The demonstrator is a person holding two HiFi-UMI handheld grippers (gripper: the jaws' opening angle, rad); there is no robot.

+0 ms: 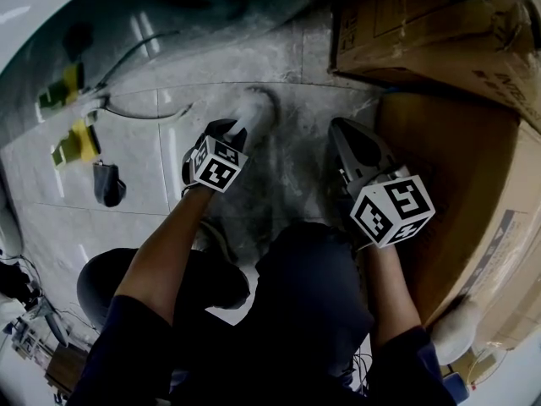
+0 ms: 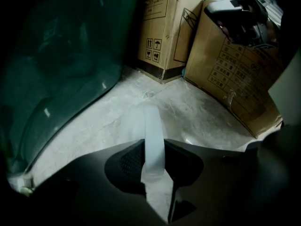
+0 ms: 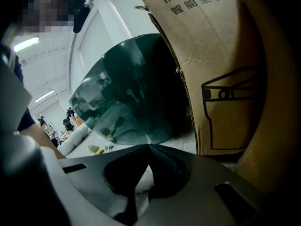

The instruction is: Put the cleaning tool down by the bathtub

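Two hand-held grippers, one tool (image 1: 251,111), one tub (image 2: 61,65), several boxes (image 1: 456,167).

Left gripper (image 2: 154,142): dark matte jaws clamped on the tool's handle (image 2: 153,126), a flat, pale, translucent strip running out from the pads toward the floor (image 1: 135,155).

Head (image 1: 254,106) of tool: white, fuzzy, rounded. It is low over the tiles near the foot of the tub, between tub and boxes. Whether it touches the floor cannot be told.

Right gripper (image 3: 149,147): jaws together tip to tip, nothing clamped. It is beside the left one and apart from the tool.

Tub: dark green, glossy, curved wall.

Floor: grey marbled tiles, polished.

Boxes: brown corrugated cardboard with black print, standing against one another at the right.
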